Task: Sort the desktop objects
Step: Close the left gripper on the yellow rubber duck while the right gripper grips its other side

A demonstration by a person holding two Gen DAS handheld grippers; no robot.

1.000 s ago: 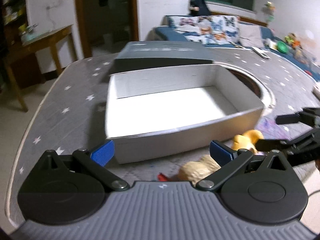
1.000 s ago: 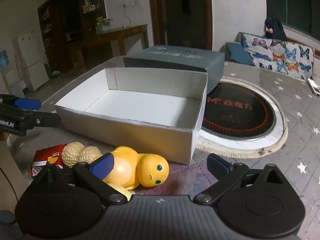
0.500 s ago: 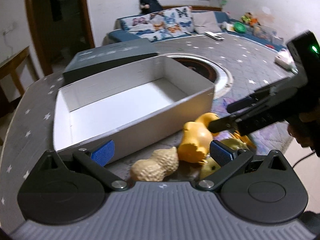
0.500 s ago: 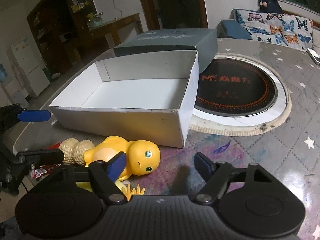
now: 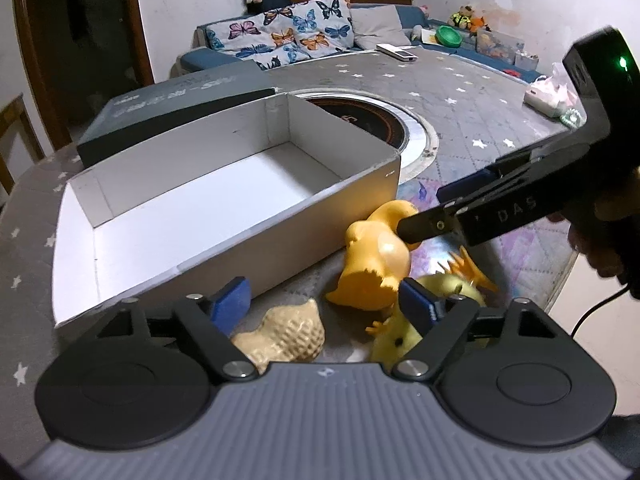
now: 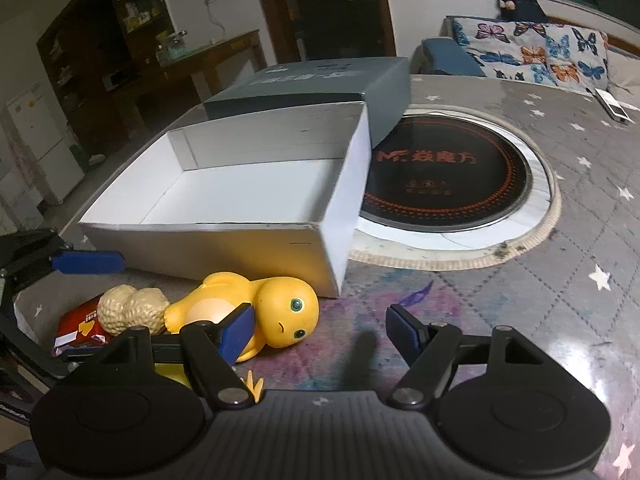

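The white box (image 6: 256,184) sits open on the desk (image 6: 540,292), nothing showing on its visible floor, its dark lid (image 6: 316,84) lying just beyond the far wall. The toys are all outside, bunched against the near wall: the orange duck-like figure (image 6: 256,308) on its side, the peanut-shaped toy (image 6: 128,308) touching its tail end, a red snack packet (image 6: 78,326) further left, and a pale yellow chick toy (image 5: 436,312) nearest the edge. The right hand-held gripper (image 6: 316,328) hangs low with fingers spread, one blue pad over the figure's belly, likely lining up a pinch. The left hand-held gripper (image 5: 326,300) is spread too, holding nothing, poised above the peanut toy, presumably so both can lift into the box.
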